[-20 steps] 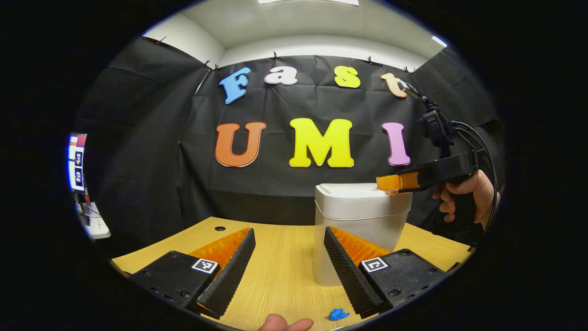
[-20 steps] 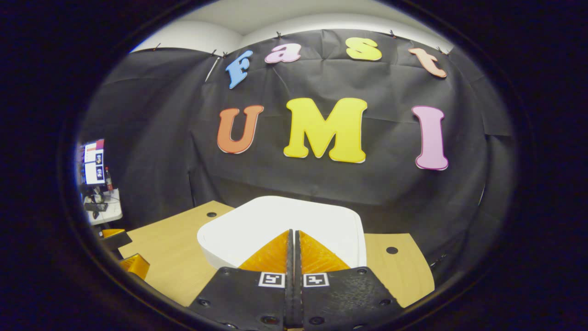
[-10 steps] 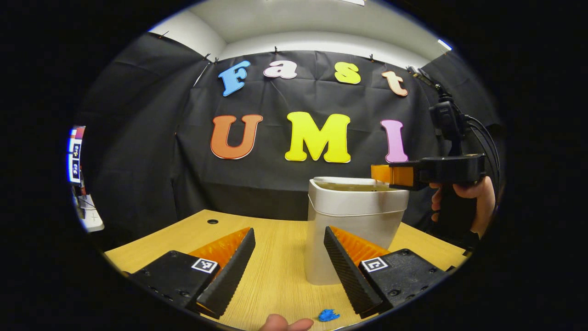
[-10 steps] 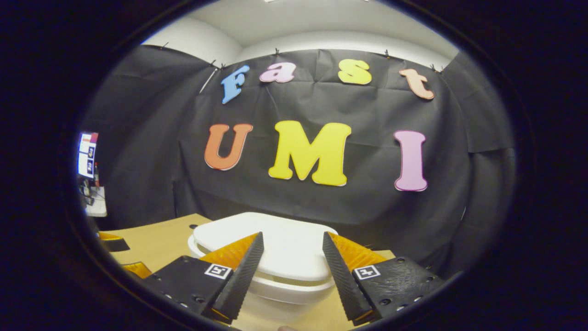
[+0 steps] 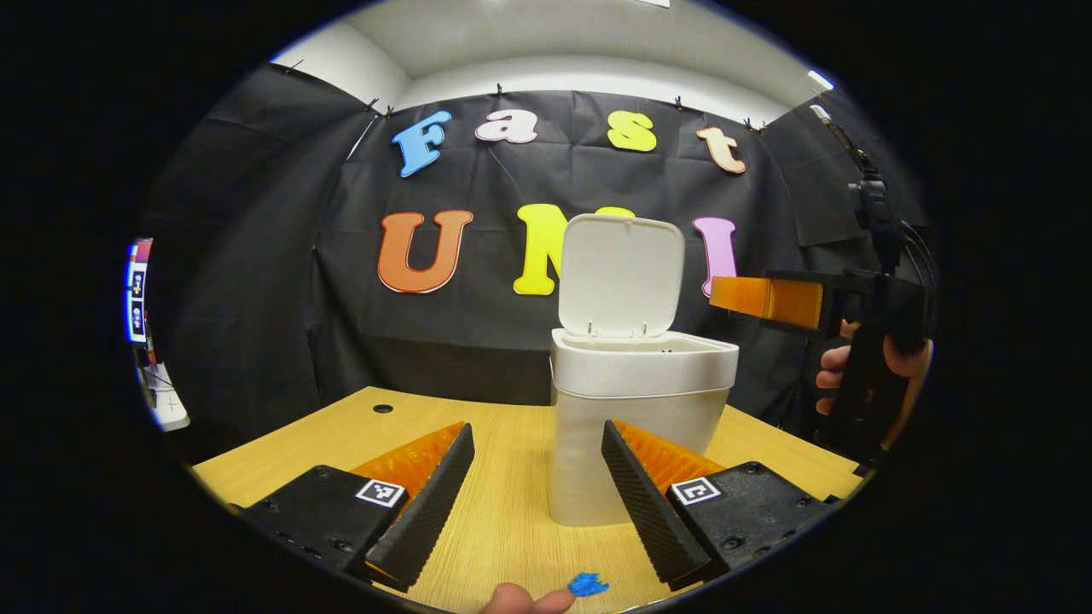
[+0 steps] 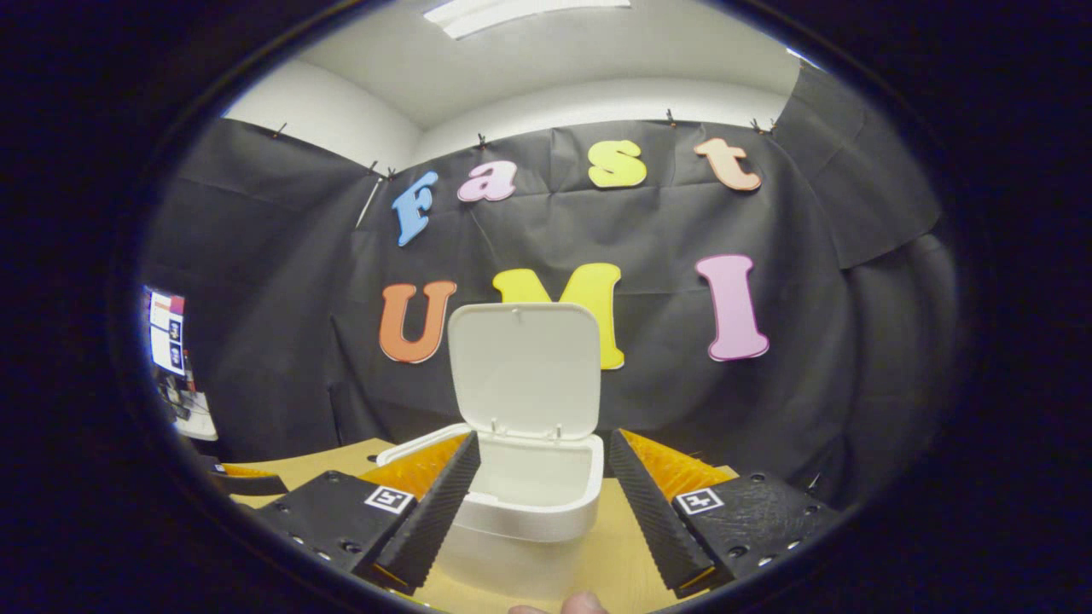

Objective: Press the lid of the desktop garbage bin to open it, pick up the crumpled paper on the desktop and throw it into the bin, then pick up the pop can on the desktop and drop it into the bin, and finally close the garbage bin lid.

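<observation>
The white desktop bin (image 5: 636,426) stands on the wooden table with its lid (image 5: 621,275) swung up and upright at the back. My left gripper (image 5: 536,490) is open and low over the table, in front of the bin and a little to its left. A small blue crumpled paper (image 5: 587,585) lies on the table near its fingers. In the right gripper view the open bin (image 6: 520,503) and its raised lid (image 6: 525,371) sit just ahead of my right gripper (image 6: 542,499), which is open above the bin's front. That gripper (image 5: 768,298) also shows held by a hand (image 5: 862,367).
The wooden table (image 5: 478,426) has a small round hole (image 5: 383,408) at the far left. Black cloth walls close the booth behind. A desk with a screen (image 5: 136,290) lies beyond the left edge. A fingertip (image 5: 525,599) shows at the bottom.
The bin lid has sprung from shut to fully upright. My right gripper went from shut on top of the lid to open, and it lifted and drew back.
</observation>
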Tool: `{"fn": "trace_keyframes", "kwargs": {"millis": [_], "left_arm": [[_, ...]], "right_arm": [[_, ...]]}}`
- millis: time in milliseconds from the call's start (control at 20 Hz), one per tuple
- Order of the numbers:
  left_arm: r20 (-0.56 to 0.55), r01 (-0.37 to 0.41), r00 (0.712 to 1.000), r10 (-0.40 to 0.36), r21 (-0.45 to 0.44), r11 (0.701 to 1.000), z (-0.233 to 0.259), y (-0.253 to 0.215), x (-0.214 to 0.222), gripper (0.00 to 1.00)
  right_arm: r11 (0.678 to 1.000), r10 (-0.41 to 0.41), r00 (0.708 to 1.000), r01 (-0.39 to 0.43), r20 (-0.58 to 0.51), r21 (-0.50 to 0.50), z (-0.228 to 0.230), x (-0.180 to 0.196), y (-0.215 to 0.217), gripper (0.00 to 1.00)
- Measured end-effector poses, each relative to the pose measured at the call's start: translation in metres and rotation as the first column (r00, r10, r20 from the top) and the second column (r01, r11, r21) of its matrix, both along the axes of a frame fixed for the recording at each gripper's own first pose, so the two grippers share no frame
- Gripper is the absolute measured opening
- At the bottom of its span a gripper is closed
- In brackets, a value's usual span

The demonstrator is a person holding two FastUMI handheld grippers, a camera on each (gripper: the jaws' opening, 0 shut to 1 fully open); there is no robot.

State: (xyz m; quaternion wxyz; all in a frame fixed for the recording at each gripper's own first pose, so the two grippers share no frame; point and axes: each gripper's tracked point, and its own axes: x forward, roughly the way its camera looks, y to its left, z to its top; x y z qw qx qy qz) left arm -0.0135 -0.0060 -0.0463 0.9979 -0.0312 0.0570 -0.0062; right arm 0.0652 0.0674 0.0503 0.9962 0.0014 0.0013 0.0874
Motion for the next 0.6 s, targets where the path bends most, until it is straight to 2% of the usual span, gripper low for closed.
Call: {"fn": "trace_keyframes", "kwargs": {"millis": [250,400,600], "left_arm": [[-0.016,0.013,1.000,-0.013,-0.003,1.000,-0.002,-0.004,-0.001,0.97],[-0.041,0.016,0.999,-0.016,0.001,1.000,-0.008,-0.013,-0.005,0.97],[-0.101,0.043,0.994,-0.042,0.006,0.999,-0.032,-0.025,-0.012,0.98]], "right_arm": [[0.998,-0.048,0.999,0.047,0.020,0.033,-0.006,-0.031,-0.022,0.95],[0.998,-0.045,0.999,0.045,0.005,0.032,-0.015,-0.045,-0.029,0.95],[0.998,-0.055,0.998,0.054,-0.025,-0.008,-0.033,-0.059,-0.044,0.95]]}}
